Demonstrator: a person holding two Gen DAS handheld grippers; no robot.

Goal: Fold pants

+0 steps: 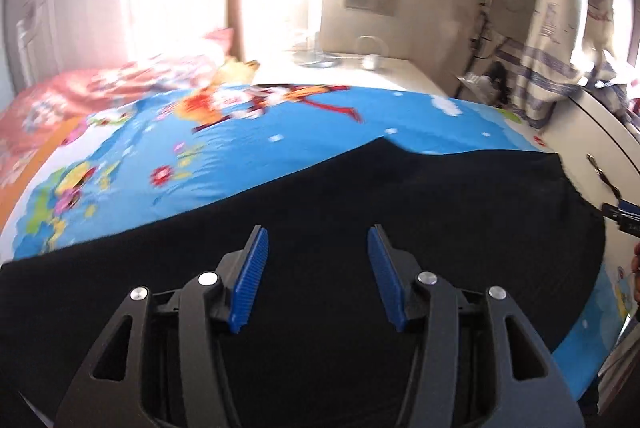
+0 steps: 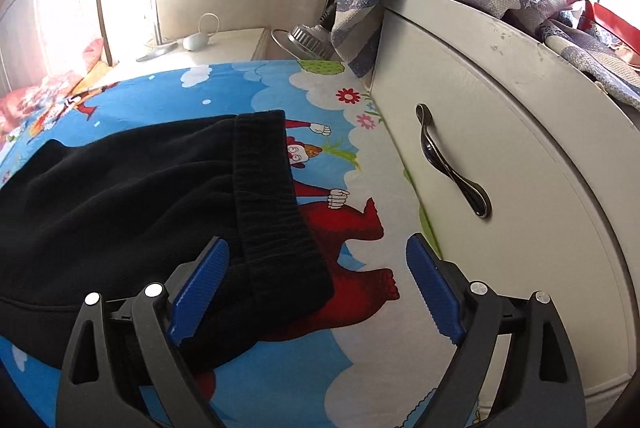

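Black pants [image 2: 132, 195] lie spread on the cartoon bedsheet [image 2: 256, 360] beside the white cabinet [image 2: 520, 187]. Left tongs [image 1: 318, 260] hover released above them; right tongs [image 2: 316, 278] released over the waistband [image 2: 272, 195].

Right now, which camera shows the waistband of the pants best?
The right wrist view: the ribbed waistband lies sharp and close between the open fingers. The left wrist view shows the pants as a flat black mass, with no waistband detail.
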